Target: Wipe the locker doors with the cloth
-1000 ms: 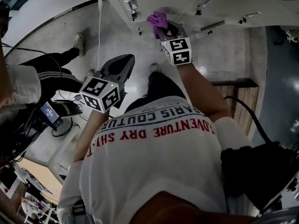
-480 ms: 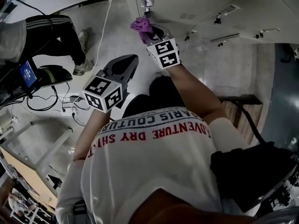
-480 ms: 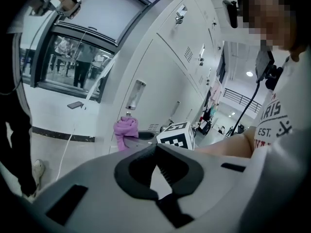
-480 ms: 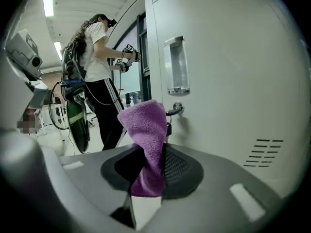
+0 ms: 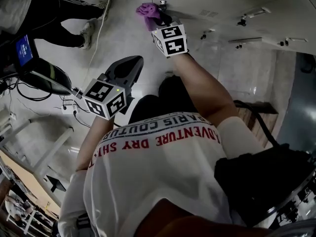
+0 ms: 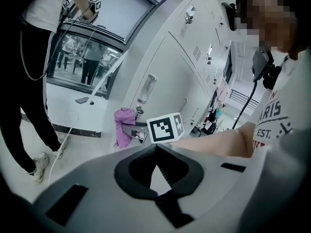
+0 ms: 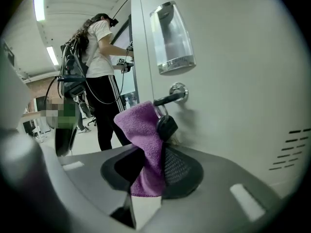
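Note:
A purple cloth (image 7: 143, 135) hangs pinched between the jaws of my right gripper (image 7: 150, 176), which is shut on it. The cloth's upper end touches the pale locker door (image 7: 233, 81) just under its metal handle (image 7: 170, 97), where a dark key fob (image 7: 166, 126) dangles. In the head view the right gripper (image 5: 160, 19) reaches out at arm's length with the cloth (image 5: 148, 11) against the lockers. My left gripper (image 5: 126, 68) hangs back lower down, jaws together and empty. The left gripper view shows its jaws (image 6: 155, 171) and the cloth (image 6: 124, 125) beyond them.
A clear holder (image 7: 171, 38) is fixed to the door above the handle, and vent slots (image 7: 294, 144) lie to the right. Another person (image 7: 102, 72) stands at the lockers farther along. A cable (image 5: 101, 23) trails over the floor, and a wooden bench (image 5: 256, 112) sits at right.
My right gripper has carried the cloth left and farther along the locker doors, up to the handle. The left gripper has hardly moved. The bystander's legs have shifted toward the view's top left.

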